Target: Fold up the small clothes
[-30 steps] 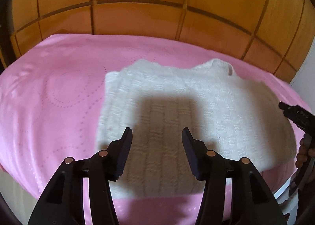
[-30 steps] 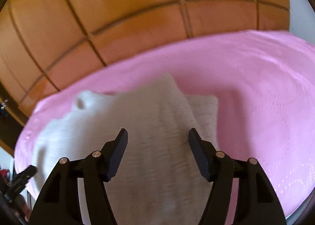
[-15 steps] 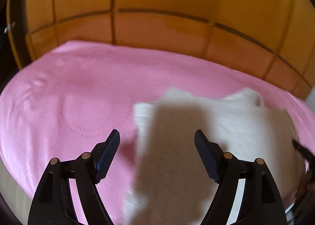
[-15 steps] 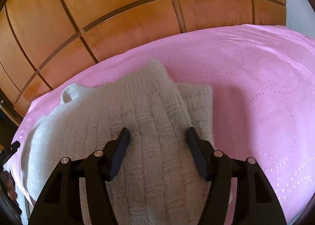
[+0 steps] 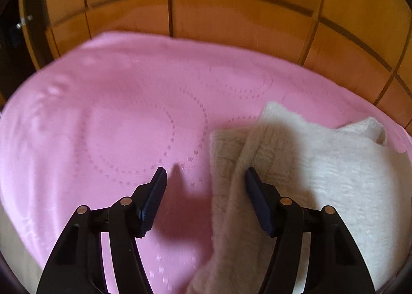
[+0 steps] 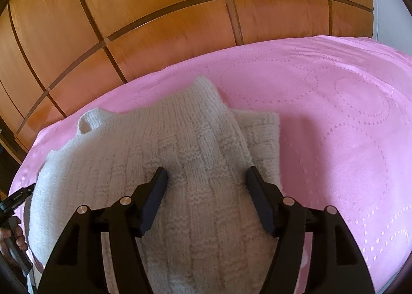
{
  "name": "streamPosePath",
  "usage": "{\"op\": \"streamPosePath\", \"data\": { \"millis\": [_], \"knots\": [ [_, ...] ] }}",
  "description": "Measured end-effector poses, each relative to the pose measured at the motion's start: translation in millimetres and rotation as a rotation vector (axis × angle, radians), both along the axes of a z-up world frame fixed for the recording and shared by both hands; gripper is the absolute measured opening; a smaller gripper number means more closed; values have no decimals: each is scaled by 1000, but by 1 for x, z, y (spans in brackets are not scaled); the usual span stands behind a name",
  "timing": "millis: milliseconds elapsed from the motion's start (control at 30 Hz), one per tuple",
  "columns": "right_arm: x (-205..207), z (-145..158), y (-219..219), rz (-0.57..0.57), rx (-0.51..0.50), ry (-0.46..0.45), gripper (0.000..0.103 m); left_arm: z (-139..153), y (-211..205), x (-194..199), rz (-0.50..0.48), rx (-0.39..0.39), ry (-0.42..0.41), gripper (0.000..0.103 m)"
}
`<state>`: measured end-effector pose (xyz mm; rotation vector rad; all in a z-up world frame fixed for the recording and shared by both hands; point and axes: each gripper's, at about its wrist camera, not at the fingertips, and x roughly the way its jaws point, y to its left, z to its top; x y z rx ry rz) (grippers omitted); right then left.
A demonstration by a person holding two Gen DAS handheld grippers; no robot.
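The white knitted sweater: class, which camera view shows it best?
The right wrist view: the white knitted sweater fills its centre, sharp, neck opening included. The left wrist view shows it blurred, shadowed and crowded toward the right edge.

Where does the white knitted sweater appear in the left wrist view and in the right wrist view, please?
Left wrist: white knitted sweater lies right of centre, on the pink bedspread.
Right wrist: sweater fills the lower left and centre.
Shared landmark: the wooden panelled headboard behind the bedspread.
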<state>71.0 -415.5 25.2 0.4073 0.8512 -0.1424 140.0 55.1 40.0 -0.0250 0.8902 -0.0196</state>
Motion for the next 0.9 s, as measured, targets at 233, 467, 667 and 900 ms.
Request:
{"op": "streamPosePath", "data": {
  "millis": [233, 467, 667, 900],
  "knots": [
    [-1, -1, 0, -3, -4, -8, 66, 28, -15, -36, -62, -7, -101, 69],
    [1, 0, -2, 0, 6, -4, 66, 36, -21, -55, -92, -26, -99, 69],
    [-6, 13, -5, -13, 32, 9, 88, 38, -29, -67, -119, -17, -98, 69],
    [-31, 5, -27, -32, 93, 28, 89, 34, -41, -74, -149, -18, -79, 69]
  ]
}}
